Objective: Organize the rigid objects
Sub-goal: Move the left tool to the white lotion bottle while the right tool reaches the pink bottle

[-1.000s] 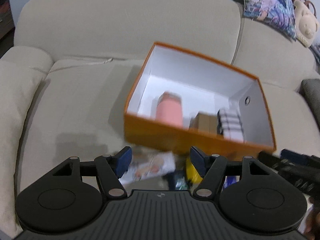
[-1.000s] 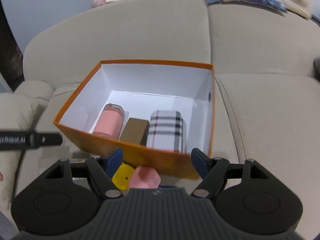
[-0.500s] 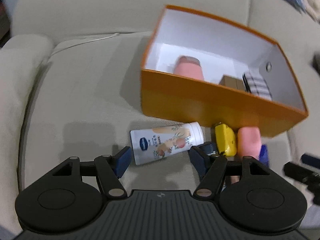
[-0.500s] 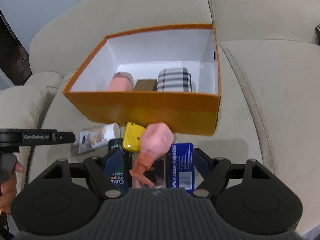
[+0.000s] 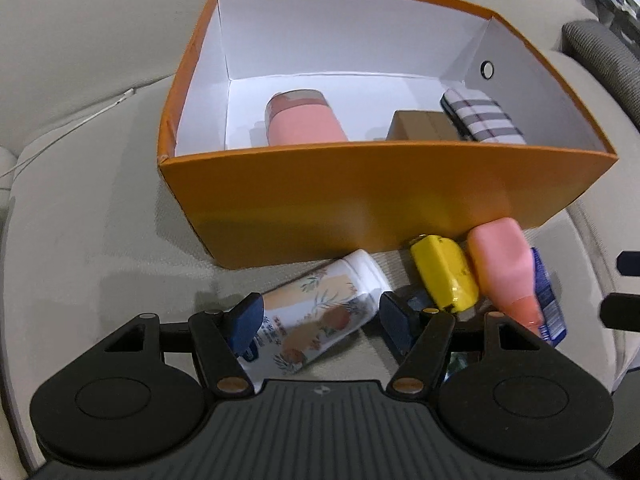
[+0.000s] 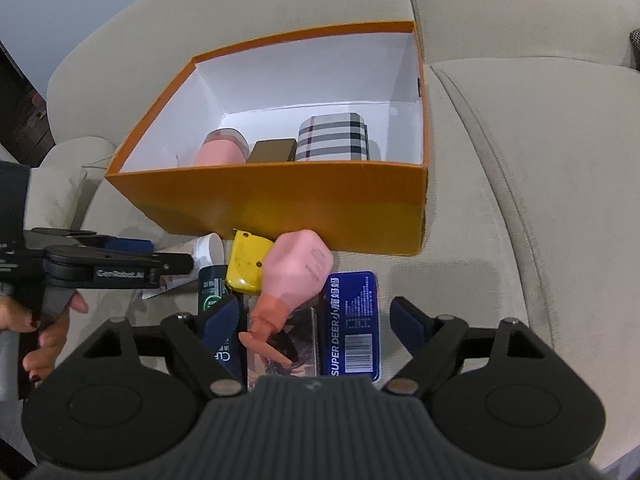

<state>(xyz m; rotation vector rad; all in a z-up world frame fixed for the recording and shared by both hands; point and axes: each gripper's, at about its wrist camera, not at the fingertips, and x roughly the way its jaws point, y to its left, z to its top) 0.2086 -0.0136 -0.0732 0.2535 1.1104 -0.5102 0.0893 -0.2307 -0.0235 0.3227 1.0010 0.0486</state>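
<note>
Left gripper stands with its jaws spread wide on either side of a white floral-print bottle, which lies on its side on the beige sofa seat; whether the blue pads touch the bottle cannot be told. Right gripper is likewise spread open, holding nothing, and hovers over a cluster of loose items on the same cushion.

Nearest in that cluster, seen from the right wrist view: a blue tin marked SUPER DEER lying flat, a flat printed packet just beside it, and a dark tube partly behind the left pad. A pink spray bottle lies across the packet with its nozzle toward the camera. A yellow case lies touching the pink bottle's side, close against the box wall.

Beyond these sits an open orange box with a white interior. Inside, in a row along the near wall: a pink tumbler on the left, a brown box in the middle, a plaid case on the right. The near wall hides their lower parts.

Sofa backrest rises behind the box.
</note>
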